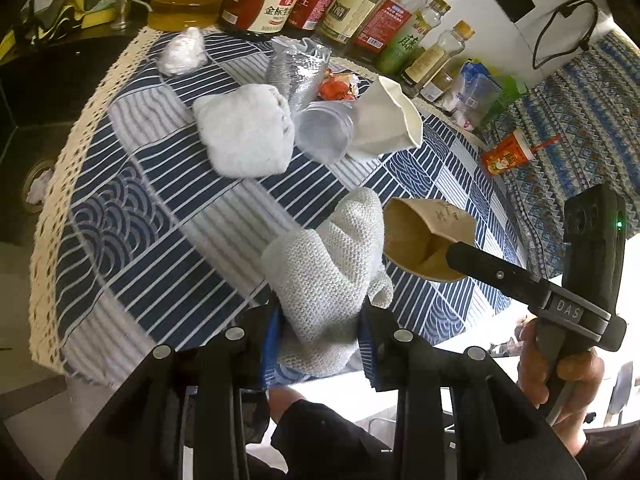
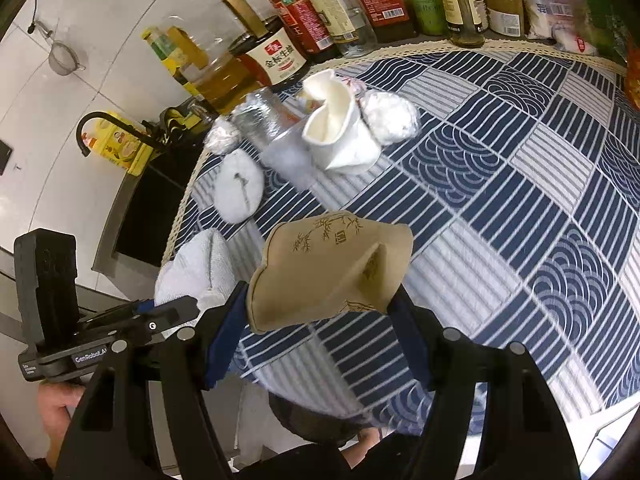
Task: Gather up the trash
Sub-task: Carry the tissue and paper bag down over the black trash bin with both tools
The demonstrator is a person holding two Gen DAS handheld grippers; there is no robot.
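My left gripper [image 1: 320,312] is shut on a crumpled white knit cloth [image 1: 324,272], held above the near edge of the blue striped tablecloth [image 1: 160,216]. My right gripper [image 2: 320,300] is shut on a crushed brown paper cup [image 2: 332,268] printed with bamboo, also lifted off the cloth. In the left wrist view that brown paper cup [image 1: 424,240] hangs just right of the knit cloth. In the right wrist view the knit cloth [image 2: 196,272] shows at the left. More trash lies further back: a white paper wad [image 1: 244,132], a clear plastic cup [image 1: 324,130] and a crushed white paper cup [image 1: 388,116].
A silver foil wrapper [image 1: 296,72], a red wrapper [image 1: 336,88] and a small white wad [image 1: 182,52] lie near the back. Sauce and oil bottles [image 1: 264,0] line the far edge. A dark sink [image 2: 152,208] is to the left. An orange drink cup [image 1: 506,154] lies to the right.
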